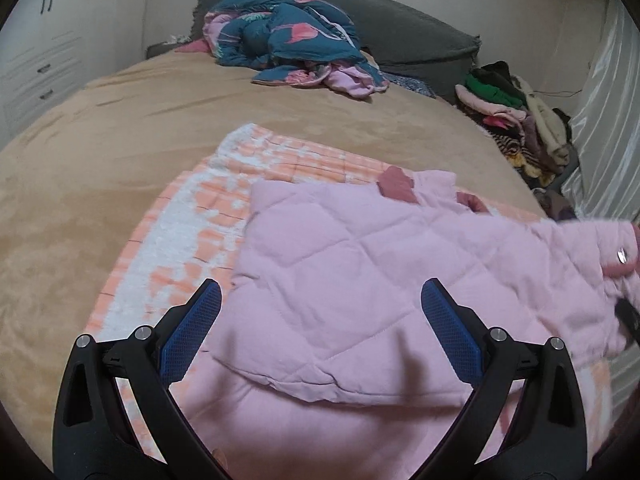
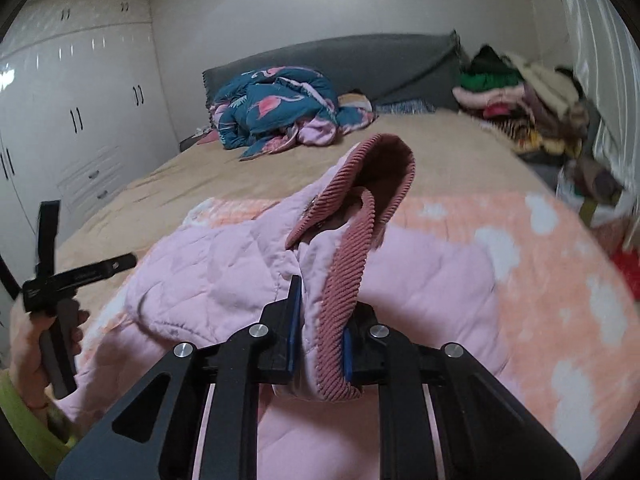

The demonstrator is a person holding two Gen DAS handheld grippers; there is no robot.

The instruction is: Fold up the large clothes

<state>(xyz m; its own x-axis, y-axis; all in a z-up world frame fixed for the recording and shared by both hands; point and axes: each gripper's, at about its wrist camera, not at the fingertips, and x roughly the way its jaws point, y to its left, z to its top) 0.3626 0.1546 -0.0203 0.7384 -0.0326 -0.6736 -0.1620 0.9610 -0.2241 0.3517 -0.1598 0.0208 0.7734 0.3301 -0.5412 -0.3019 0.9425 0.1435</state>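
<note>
Two hand-held grippers work over one garment. The right hand-held gripper (image 2: 319,344) is clamped on the pink quilted jacket (image 2: 224,280), its blue pads pinching the ribbed, darker pink corduroy collar (image 2: 348,276) and the edge of fabric beside it. From that grip the collar arches up and curls over, with the pale quilted lining bunched just to its left.

The left hand-held gripper (image 1: 322,312) hangs above the jacket with its jaws spread wide and nothing between the blue pads; the fabric under it lies flat and untouched. In the right wrist view this tool shows at the left edge, held in a person's hand (image 2: 30,344) above a yellow-green sleeve.

The jacket is soft lilac-pink, stitched in a diamond quilt pattern, with dusty rose trim patches and a metal snap (image 1: 621,257) near its lifted right side. Its body is spread across a peach and white blanket (image 1: 256,168), one layer folded over another with a loose lower edge.

The blanket lies on a bed with a tan cover (image 1: 100,152). Farther up the bed, against the grey headboard (image 1: 400,24), sits a crumpled teal duvet with pink flamingos (image 1: 288,36). A heap of mixed clothes (image 1: 516,120) is piled at the bed's far right side beside a shiny white curtain. White wardrobes (image 2: 80,120) with dark handles stand along the left wall.
</note>
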